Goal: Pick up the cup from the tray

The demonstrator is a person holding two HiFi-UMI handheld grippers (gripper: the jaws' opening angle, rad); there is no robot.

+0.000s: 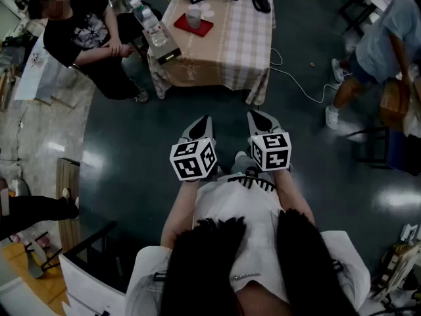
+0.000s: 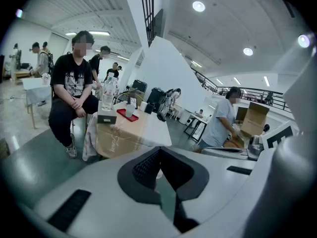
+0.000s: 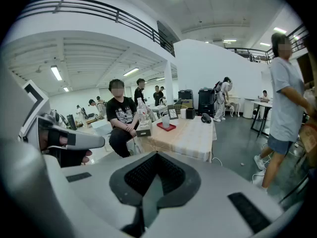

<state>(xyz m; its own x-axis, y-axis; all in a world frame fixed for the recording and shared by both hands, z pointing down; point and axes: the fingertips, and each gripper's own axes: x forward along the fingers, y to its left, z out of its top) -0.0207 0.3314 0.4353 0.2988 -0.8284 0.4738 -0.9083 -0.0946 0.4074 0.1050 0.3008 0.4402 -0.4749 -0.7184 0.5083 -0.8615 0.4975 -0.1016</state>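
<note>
Both claws are pressed together with nothing between them. The left claw and the right claw are held side by side, tilted down over the floor. The cup stands on the red tray on the table, well ahead of both tips and slightly to their left. If a claw arrives still closed, it would probably tip the cup, and the bottle beside the tray leaves little room on that side.
</note>
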